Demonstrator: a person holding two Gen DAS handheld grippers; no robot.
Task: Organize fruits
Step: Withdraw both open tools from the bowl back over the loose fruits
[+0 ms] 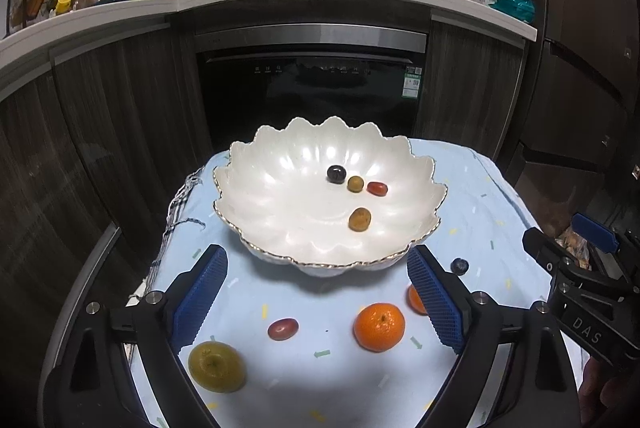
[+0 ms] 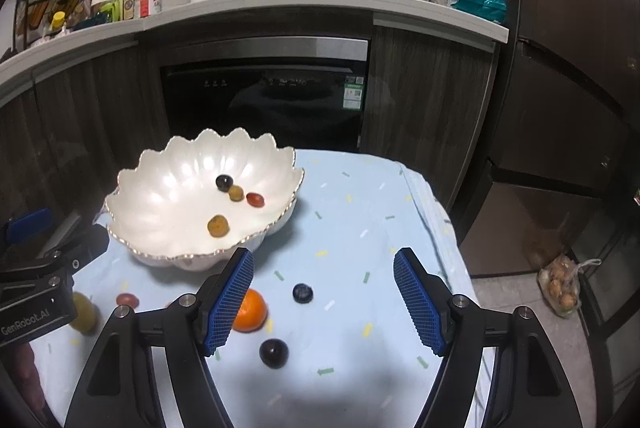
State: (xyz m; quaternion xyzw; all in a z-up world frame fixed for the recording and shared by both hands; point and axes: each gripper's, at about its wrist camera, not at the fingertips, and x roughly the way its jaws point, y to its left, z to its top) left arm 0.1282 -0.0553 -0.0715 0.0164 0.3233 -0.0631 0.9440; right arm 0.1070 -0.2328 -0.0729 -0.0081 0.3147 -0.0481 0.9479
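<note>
Blue ribbed fingers (image 1: pixel 200 298) of the left gripper (image 1: pixel 316 302) are spreading wide and holding nothing, hovering over a pale blue confetti-print cloth (image 1: pixel 472 196) covering the tabletop. Between them are lying a yellow-green round citrus (image 1: pixel 217 367), a small red oval tomato (image 1: pixel 283 329) and a bright orange mandarin (image 1: pixel 379 327); a second orange fruit (image 1: pixel 416 299) is peeking from behind the right-hand finger. Likewise the right gripper (image 2: pixel 324 302) is gaping empty above a dark purple grape (image 2: pixel 273 353) and a round blueberry (image 2: pixel 303 293).

Farther off, a white scalloped ceramic bowl with a gilt rim (image 1: pixel 256 212) is sitting on the cloth, holding four small fruits: a dark grape (image 1: pixel 336 173), a greenish-yellow one (image 1: pixel 355 183), a red tomato (image 1: pixel 377 188) and an amber oval fruit (image 1: pixel 359 219).

By my judgement, the sorting is under halfway along: four pieces are in, six are waiting on the cloth.
</note>
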